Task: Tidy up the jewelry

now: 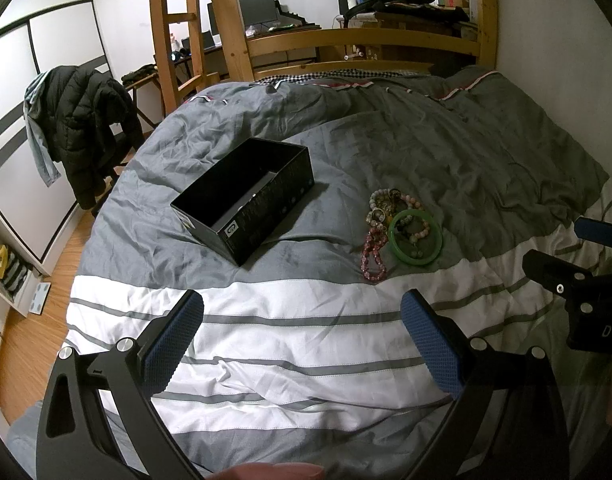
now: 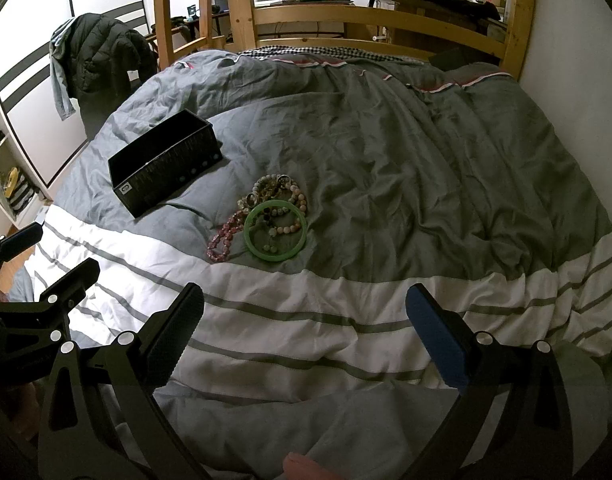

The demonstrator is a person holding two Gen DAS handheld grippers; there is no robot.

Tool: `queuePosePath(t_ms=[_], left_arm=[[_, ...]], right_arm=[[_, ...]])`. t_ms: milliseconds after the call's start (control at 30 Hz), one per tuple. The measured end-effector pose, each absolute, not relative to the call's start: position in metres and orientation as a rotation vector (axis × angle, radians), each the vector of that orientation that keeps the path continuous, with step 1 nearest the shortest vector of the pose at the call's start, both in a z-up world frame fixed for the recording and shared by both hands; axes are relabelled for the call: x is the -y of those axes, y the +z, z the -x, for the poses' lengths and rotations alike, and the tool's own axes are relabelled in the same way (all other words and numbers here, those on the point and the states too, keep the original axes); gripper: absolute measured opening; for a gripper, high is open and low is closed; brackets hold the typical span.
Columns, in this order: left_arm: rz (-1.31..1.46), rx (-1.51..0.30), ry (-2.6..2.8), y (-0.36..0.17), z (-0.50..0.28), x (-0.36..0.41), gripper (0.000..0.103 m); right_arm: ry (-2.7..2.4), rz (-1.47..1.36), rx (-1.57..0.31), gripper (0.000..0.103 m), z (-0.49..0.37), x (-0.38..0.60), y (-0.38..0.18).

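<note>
An open black box [image 1: 246,196] lies on the grey duvet, left of a small pile of jewelry: a green bangle [image 1: 415,239], a pink bead bracelet [image 1: 373,254] and pale bead bracelets [image 1: 390,200]. In the right wrist view the box [image 2: 164,168] sits left of the bangle [image 2: 275,230] and the pink bracelet [image 2: 225,238]. My left gripper [image 1: 302,316] is open and empty, held over the white stripe well short of the jewelry. My right gripper [image 2: 304,312] is open and empty too, also short of the pile. The right gripper shows at the left view's right edge [image 1: 562,256].
The bed has a striped grey and white duvet [image 1: 306,340] and a wooden footboard [image 1: 366,40]. A wooden ladder [image 1: 178,32] stands at the back left. A dark jacket [image 1: 86,120] hangs on a chair beside the bed. A desk with monitors is behind.
</note>
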State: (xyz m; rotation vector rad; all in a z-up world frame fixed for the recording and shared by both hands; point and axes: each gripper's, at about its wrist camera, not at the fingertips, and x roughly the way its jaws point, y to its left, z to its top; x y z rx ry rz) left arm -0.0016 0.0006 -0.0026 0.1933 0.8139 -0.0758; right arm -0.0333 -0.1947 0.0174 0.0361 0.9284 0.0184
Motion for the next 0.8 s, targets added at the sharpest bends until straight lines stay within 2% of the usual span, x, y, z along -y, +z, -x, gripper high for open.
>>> queuePosePath(t_ms=[800], left_arm=[[-0.194, -0.815, -0.075, -0.0030, 0.0015, -0.0003, 0.097]], right_arm=[[0.020, -0.038, -0.932, 0.100, 0.0333, 0.1943, 0.0164]])
